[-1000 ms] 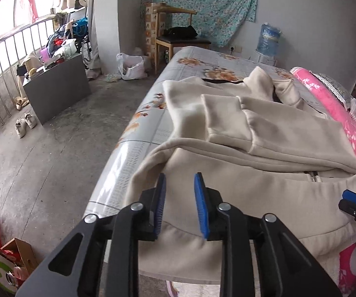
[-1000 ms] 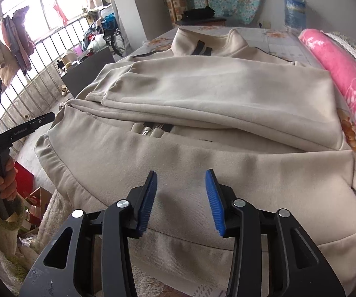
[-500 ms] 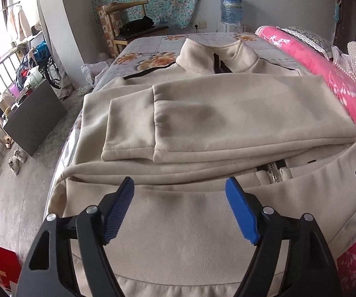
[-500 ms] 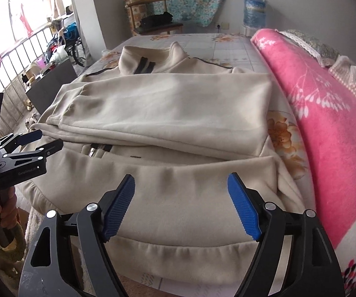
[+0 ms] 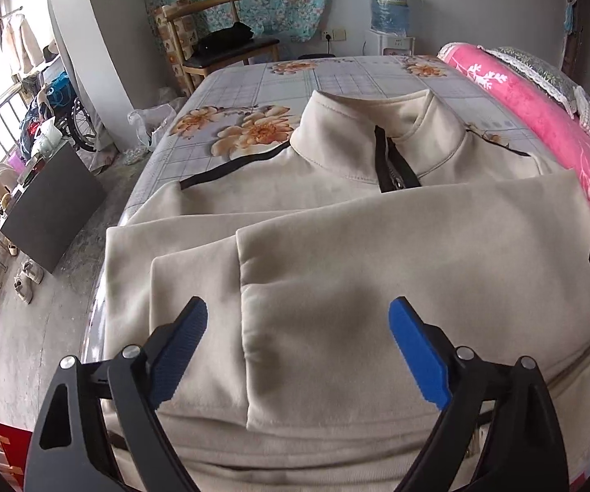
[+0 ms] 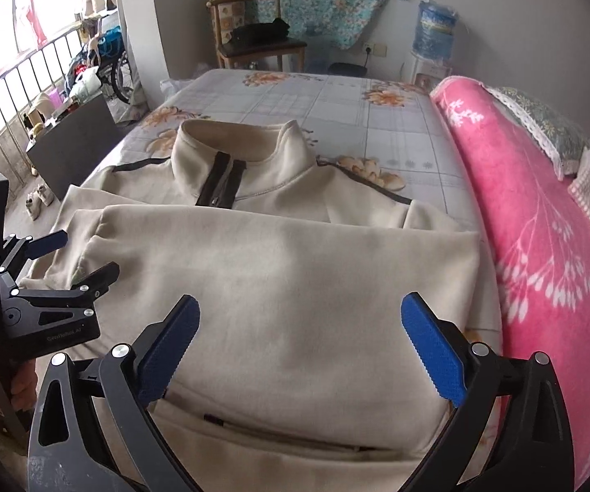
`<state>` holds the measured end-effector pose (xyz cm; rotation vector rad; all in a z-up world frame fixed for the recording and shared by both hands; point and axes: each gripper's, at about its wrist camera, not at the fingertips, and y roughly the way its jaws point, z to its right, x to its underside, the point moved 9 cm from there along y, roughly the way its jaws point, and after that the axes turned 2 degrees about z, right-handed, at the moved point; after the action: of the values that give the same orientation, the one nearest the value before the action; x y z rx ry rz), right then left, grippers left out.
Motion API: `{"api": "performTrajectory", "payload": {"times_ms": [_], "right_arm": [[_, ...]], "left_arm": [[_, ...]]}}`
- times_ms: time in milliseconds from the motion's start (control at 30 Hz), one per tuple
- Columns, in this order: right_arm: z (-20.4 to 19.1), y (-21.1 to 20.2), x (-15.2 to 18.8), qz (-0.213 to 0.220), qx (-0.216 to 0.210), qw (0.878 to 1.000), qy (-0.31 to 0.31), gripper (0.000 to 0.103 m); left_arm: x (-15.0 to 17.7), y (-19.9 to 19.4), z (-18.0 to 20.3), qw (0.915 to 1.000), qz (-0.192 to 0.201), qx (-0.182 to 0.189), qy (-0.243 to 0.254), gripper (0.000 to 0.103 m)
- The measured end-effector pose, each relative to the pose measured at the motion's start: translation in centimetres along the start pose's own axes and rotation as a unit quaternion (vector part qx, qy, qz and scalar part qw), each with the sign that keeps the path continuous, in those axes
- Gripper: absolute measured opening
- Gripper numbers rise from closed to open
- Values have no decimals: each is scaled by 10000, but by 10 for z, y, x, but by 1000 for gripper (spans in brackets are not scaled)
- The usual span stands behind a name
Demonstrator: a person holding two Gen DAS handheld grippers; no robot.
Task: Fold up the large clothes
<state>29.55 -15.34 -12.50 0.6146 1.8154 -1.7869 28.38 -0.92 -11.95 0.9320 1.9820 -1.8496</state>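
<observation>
- Beige jacket (image 5: 377,254) lies flat on the bed (image 5: 336,78), collar at the far end, sleeves folded across its chest.
- Left hand-held gripper (image 5: 299,348) hovers above the sleeve cuff, released, fingers spread wide.
- Right hand-held gripper (image 6: 301,344) likewise released, above the jacket's right half.
- Pink blanket (image 6: 541,246) lies beside it.

Beneath me the bed (image 5: 336,78) carried a grey checked sheet (image 6: 336,102) printed with orange flowers. On it the cream zip-neck jacket (image 5: 377,270) lay flat, sleeves folded across its front, and a rolled pink blanket (image 6: 541,246) ran along its right side.
</observation>
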Motion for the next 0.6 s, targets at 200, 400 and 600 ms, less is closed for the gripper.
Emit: {"api": "performTrajectory", "payload": {"times_ms": [200, 400, 600], "right_arm": [[4, 48, 3, -589, 289, 9971, -397, 95], [12, 68, 22, -949, 409, 9922, -702, 95], [18, 72, 32, -1187, 34, 9921, -405, 95]], "left_arm": [[5, 24, 8, 9996, -177, -97, 208, 90], [5, 28, 3, 9997, -231, -33, 42, 97], [7, 31, 1, 9995, -246, 138, -171, 98]]}}
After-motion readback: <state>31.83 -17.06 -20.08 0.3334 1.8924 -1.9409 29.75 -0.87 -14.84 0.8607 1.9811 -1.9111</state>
